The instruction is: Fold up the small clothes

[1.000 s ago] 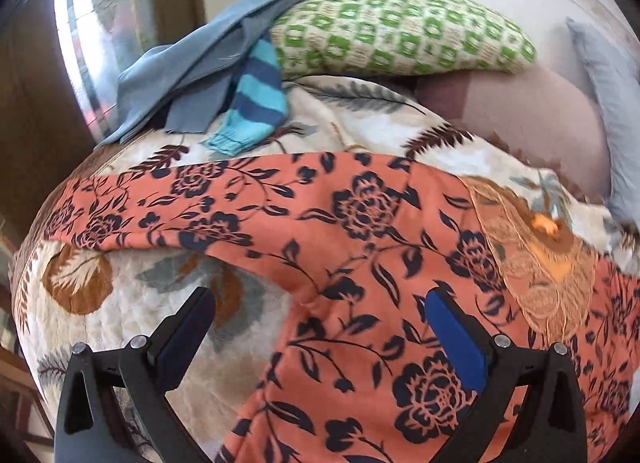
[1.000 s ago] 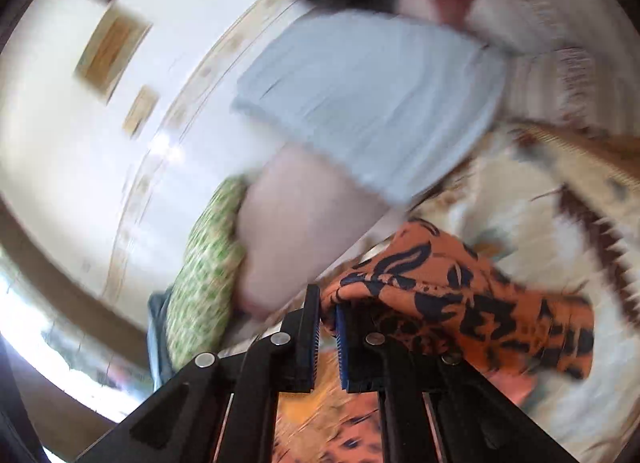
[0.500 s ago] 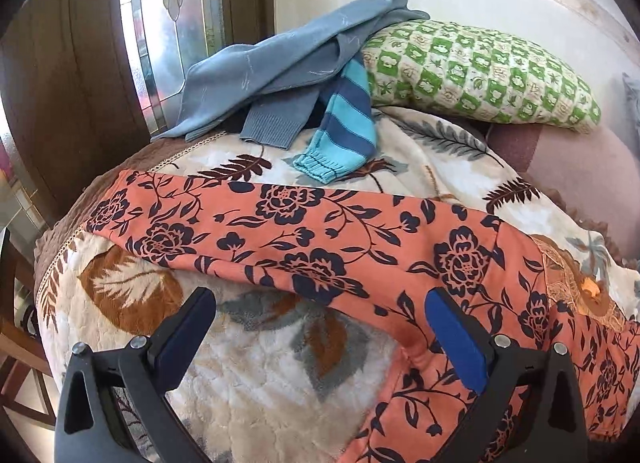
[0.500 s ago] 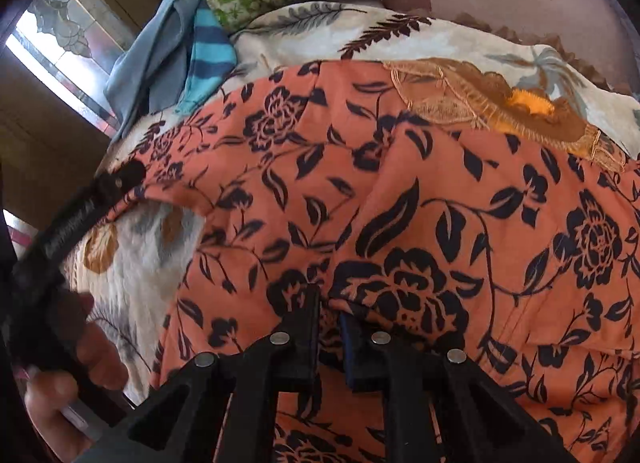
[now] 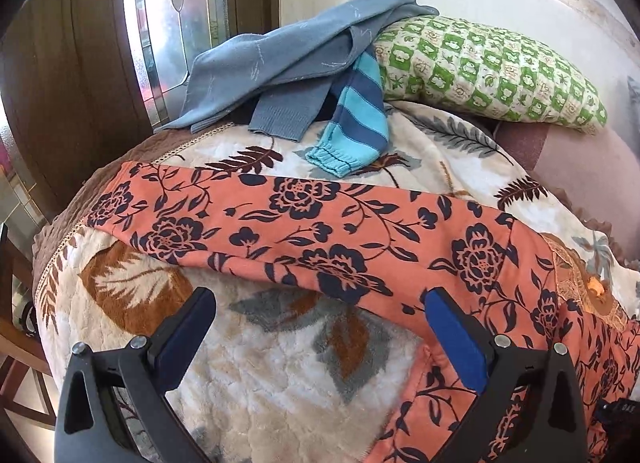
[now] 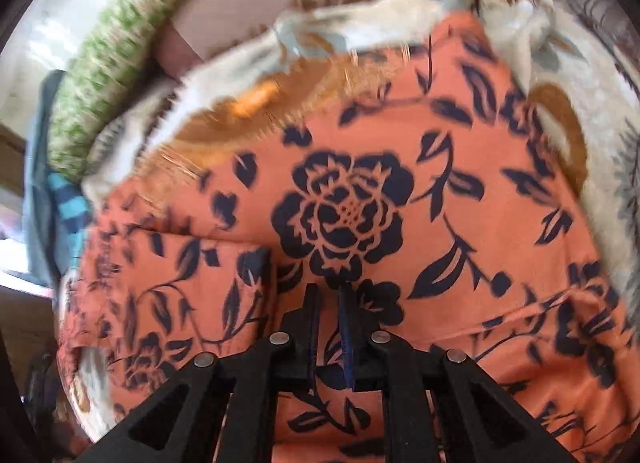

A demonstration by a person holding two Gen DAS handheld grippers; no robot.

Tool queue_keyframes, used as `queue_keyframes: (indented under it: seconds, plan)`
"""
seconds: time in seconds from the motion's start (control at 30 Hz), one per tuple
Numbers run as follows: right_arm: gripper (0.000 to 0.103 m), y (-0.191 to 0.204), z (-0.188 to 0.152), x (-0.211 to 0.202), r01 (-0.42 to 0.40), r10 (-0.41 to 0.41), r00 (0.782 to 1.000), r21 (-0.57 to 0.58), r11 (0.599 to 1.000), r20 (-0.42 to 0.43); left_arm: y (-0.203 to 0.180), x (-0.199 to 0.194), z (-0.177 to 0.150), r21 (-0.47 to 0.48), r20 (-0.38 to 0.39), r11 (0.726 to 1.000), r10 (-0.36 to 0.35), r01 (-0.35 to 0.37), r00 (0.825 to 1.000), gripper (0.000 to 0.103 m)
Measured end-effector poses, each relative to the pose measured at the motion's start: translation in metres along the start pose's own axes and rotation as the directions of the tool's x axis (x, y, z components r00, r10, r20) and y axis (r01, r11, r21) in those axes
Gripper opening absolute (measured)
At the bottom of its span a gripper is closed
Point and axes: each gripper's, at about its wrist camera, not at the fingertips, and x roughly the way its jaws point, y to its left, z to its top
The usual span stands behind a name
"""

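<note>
Orange floral garment [image 6: 460, 223] now lies flat below the lowered right hand-held gripper [image 6: 330, 295].

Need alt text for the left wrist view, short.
An orange floral garment lies spread across a leaf-print blanket, with the open left gripper above its lower edge. Behind lie a grey-blue sweater, a striped sleeve and a green-checked pillow.

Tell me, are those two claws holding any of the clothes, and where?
The left gripper is open and holds nothing. The right gripper is shut over the orange floral garment; whether it pinches cloth cannot be told.
</note>
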Motion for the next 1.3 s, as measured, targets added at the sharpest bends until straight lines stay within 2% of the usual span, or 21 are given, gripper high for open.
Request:
queue_keyframes:
  seconds: [0.03, 0.07, 0.13, 0.17, 0.2, 0.23, 0.27, 0.3, 0.4, 0.47, 0.53, 0.6, 0.67, 0.8, 0.9, 1.0, 1.07, 1.13, 1.17, 1.2, 1.3]
  plan:
    - [0.012, 0.004, -0.003, -0.002, -0.041, 0.041, 0.999, 0.039, 0.998, 0.012, 0.002, 0.001, 0.001, 0.003, 0.004, 1.000, 0.011, -0.011, 1.000, 0.103]
    - [0.012, 0.014, -0.006, -0.004, -0.128, 0.128, 0.992, 0.049, 0.991, -0.002, 0.005, 0.001, 0.001, 0.003, 0.007, 1.000, 0.018, -0.018, 1.000, 0.103]
    - [0.012, 0.045, -0.012, -0.005, -0.290, 0.292, 0.954, 0.028, 0.957, -0.070, 0.010, 0.004, 0.003, 0.000, 0.006, 1.000, 0.026, -0.026, 1.000, 0.103]
    - [0.012, 0.062, -0.017, -0.005, -0.388, 0.389, 0.913, 0.029, 0.921, -0.127, 0.014, 0.005, 0.004, -0.002, 0.001, 1.000, 0.031, -0.031, 1.000, 0.103]
    - [0.012, 0.081, -0.022, -0.004, -0.529, 0.530, 0.828, 0.060, 0.847, -0.181, 0.018, 0.006, 0.004, -0.007, -0.005, 0.999, 0.037, -0.037, 0.999, 0.103]
    - [0.012, 0.099, -0.026, -0.007, -0.627, 0.626, 0.751, 0.074, 0.776, -0.209, 0.023, 0.007, 0.006, -0.019, -0.010, 0.999, 0.041, -0.041, 0.999, 0.103]
    - [0.012, 0.115, -0.027, -0.016, -0.666, 0.658, 0.724, 0.041, 0.745, -0.208, 0.029, 0.007, 0.007, -0.033, -0.010, 0.999, 0.043, -0.044, 0.999, 0.103]
    - [0.012, 0.127, -0.029, -0.028, -0.660, 0.646, 0.742, -0.029, 0.751, -0.178, 0.035, 0.006, 0.009, -0.046, -0.005, 0.998, 0.049, -0.049, 0.999, 0.103]
    - [0.012, 0.146, -0.035, -0.048, -0.523, 0.519, 0.851, -0.240, 0.818, -0.084, 0.062, 0.003, 0.016, -0.094, 0.030, 0.990, 0.111, -0.108, 0.993, 0.103]
    - [0.012, 0.142, -0.041, -0.042, -0.458, 0.453, 0.887, -0.272, 0.846, -0.086, 0.088, 0.002, 0.021, -0.153, 0.042, 0.976, 0.162, -0.154, 0.986, 0.103]
    - [0.012, 0.129, -0.034, -0.041, -0.415, 0.407, 0.909, -0.262, 0.871, -0.088, 0.117, 0.005, 0.024, -0.226, 0.022, 0.955, 0.205, -0.195, 0.979, 0.103]
    - [0.012, 0.131, -0.042, -0.024, -0.403, 0.389, 0.915, -0.233, 0.885, -0.106, 0.152, 0.011, 0.023, -0.313, -0.033, 0.925, 0.214, -0.214, 0.976, 0.103]
    - [0.012, 0.128, -0.048, -0.008, -0.412, 0.392, 0.910, -0.210, 0.887, -0.133, 0.185, 0.016, 0.017, -0.396, -0.077, 0.891, 0.206, -0.220, 0.975, 0.103]
    - [0.012, 0.128, -0.071, 0.010, -0.463, 0.448, 0.886, -0.247, 0.851, -0.120, 0.236, 0.022, 0.007, -0.512, -0.120, 0.831, 0.180, -0.217, 0.976, 0.103]
    - [0.012, 0.130, -0.093, 0.006, -0.399, 0.411, 0.910, -0.366, 0.841, -0.047, 0.254, 0.026, 0.003, -0.564, -0.128, 0.805, 0.135, -0.184, 0.983, 0.103]
    - [0.012, 0.126, -0.105, 0.005, -0.376, 0.392, 0.918, -0.424, 0.824, -0.054, 0.250, 0.035, 0.001, -0.580, -0.134, 0.808, 0.034, -0.106, 0.990, 0.103]
    - [0.012, 0.125, -0.109, 0.012, -0.317, 0.340, 0.940, -0.459, 0.830, -0.035, 0.235, 0.045, 0.001, -0.567, -0.145, 0.823, -0.054, -0.038, 0.988, 0.103]
    - [0.011, 0.119, -0.111, 0.018, -0.325, 0.354, 0.935, -0.463, 0.825, -0.027, 0.221, 0.056, 0.006, -0.547, -0.153, 0.837, -0.120, 0.017, 0.981, 0.097]
    - [0.011, 0.118, -0.111, 0.019, -0.329, 0.362, 0.932, -0.467, 0.821, -0.021, 0.215, 0.063, 0.008, -0.535, -0.163, 0.845, -0.125, 0.019, 0.979, 0.089]
    - [0.011, 0.118, -0.112, 0.021, -0.327, 0.363, 0.932, -0.477, 0.816, -0.018, 0.212, 0.069, 0.010, -0.527, -0.173, 0.850, -0.120, 0.011, 0.978, 0.086]
    - [0.011, 0.121, -0.117, 0.020, -0.297, 0.350, 0.937, -0.517, 0.803, 0.006, 0.212, 0.079, 0.019, -0.527, -0.157, 0.850, -0.083, -0.012, 0.984, 0.086]
